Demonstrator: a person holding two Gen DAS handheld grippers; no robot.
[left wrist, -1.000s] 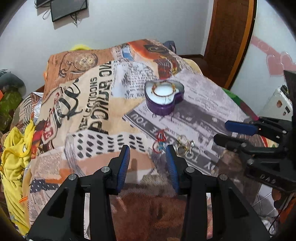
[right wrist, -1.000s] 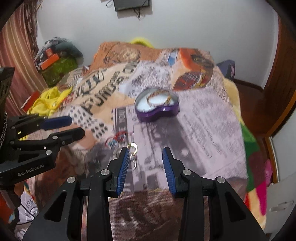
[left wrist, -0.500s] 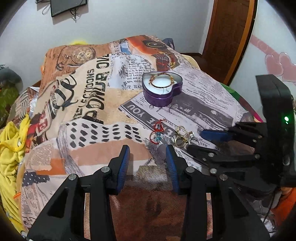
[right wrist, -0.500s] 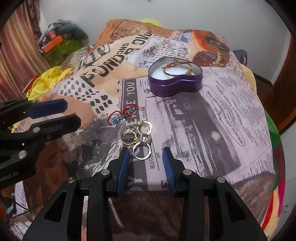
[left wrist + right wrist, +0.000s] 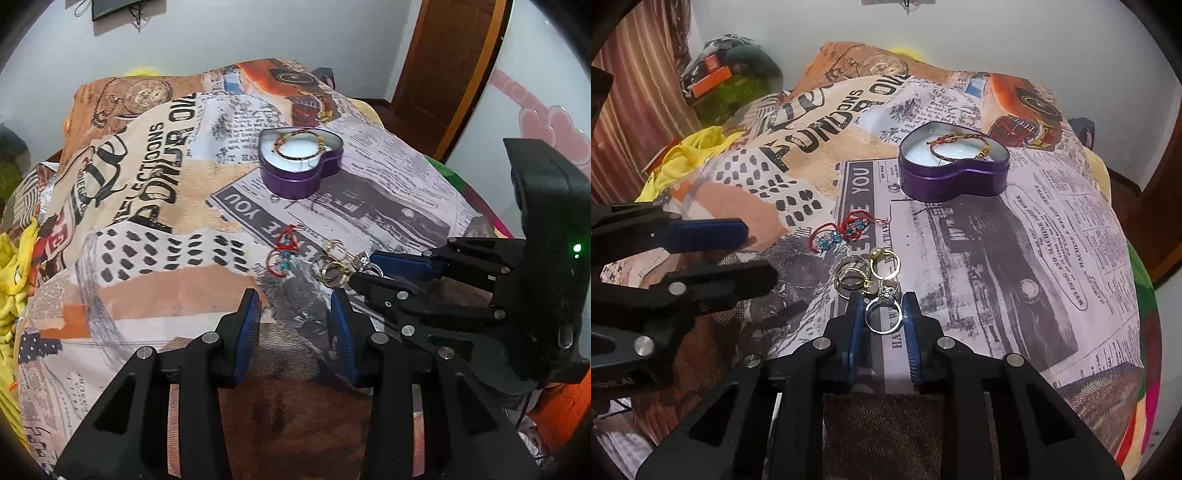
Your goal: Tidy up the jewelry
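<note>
On a newspaper-print blanket (image 5: 1034, 236) lies a small heap of rings. My right gripper (image 5: 882, 297) is down over the nearest one, a silver ring (image 5: 884, 329) with a stone. Its jaws are closing and the blue pads meet the ring's two sides. Gold rings (image 5: 851, 278) lie just beyond, then a red cord bracelet with blue beads (image 5: 842, 232). Further back stands a purple heart-shaped tin (image 5: 955, 181) holding a gold and red bracelet (image 5: 942, 153). My left gripper (image 5: 295, 295) hovers open over the blanket, nothing between its fingers, just left of the right gripper (image 5: 364, 267).
A tiny ring (image 5: 273, 199) lies by the tin's front. Yellow cloth (image 5: 683, 155) is bunched at the blanket's left edge. A wooden door (image 5: 450, 66) stands at the back right. The blanket drops away at the right and near edges.
The right gripper came down onto the ring heap, then its jaws narrowed around the silver ring. The left gripper barely moved and kept its opening.
</note>
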